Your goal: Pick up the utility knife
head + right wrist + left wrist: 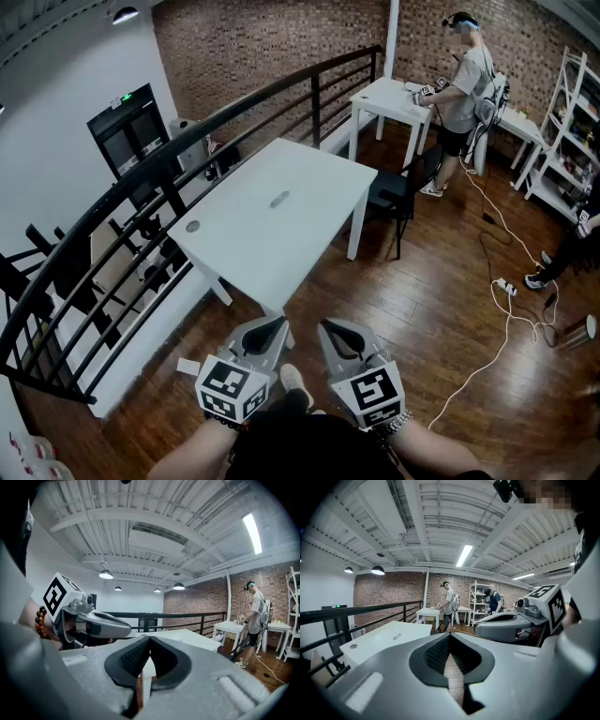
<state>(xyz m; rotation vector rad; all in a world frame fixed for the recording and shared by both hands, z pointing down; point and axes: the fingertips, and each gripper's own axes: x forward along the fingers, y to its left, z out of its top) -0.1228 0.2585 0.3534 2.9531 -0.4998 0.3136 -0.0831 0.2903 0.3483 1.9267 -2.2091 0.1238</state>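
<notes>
Fingers [433,653] of the left gripper [277,324] met at their tips with nothing between them. Those of the right gripper [327,326] were likewise pressed together and empty. Both hung side by side over the wooden floor [422,309]. Ahead, well apart from both, the utility knife [279,199] lay near the middle of the white counter [309,178]. Farther off, a person [462,84] stood at a second counter [389,94].
</notes>
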